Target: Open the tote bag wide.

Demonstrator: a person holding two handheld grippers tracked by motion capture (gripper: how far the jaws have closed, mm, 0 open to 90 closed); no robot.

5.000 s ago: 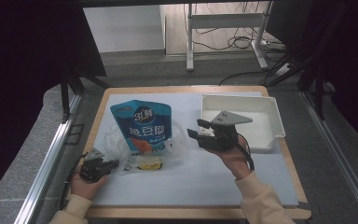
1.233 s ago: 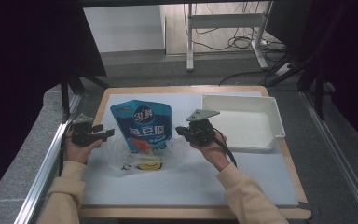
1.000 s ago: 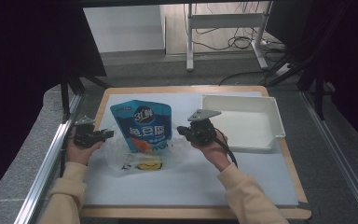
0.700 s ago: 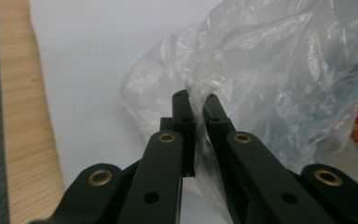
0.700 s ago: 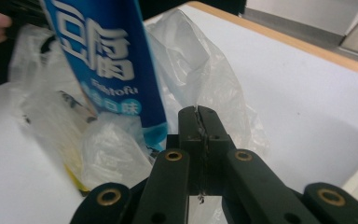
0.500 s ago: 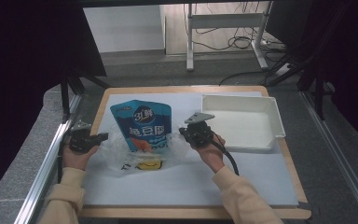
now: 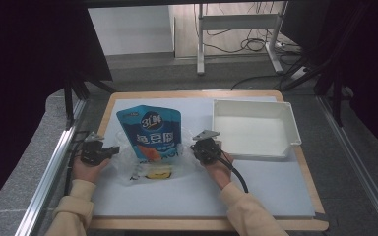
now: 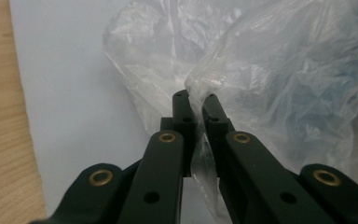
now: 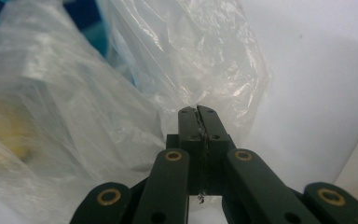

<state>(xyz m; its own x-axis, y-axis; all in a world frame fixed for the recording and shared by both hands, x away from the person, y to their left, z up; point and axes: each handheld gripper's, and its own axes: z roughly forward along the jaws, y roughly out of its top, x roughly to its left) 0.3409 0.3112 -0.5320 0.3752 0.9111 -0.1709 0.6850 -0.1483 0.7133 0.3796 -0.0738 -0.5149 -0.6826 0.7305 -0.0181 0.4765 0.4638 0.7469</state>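
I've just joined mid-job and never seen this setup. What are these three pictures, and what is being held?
There is no robot arm: a person holds hand-held tongs in each hand. The high view looks down on the table; the other two come from cameras riding on each pair of tongs. The left tongs and the right tongs are both shut on the thin clear plastic bag, one at each side. A blue pouch and something yellow lie at the bag, on the white mat. A white tray stands at the right.

Both grippers at the edges of a clear plastic bag.

Left gripper [image 7: 109, 151] meets the left edge of the plastic bag [image 7: 150, 167]; right gripper [image 7: 196, 146] meets its right edge. Blue pouch [image 7: 150, 130] lies partly inside; white tray [image 7: 254, 129] stands right.
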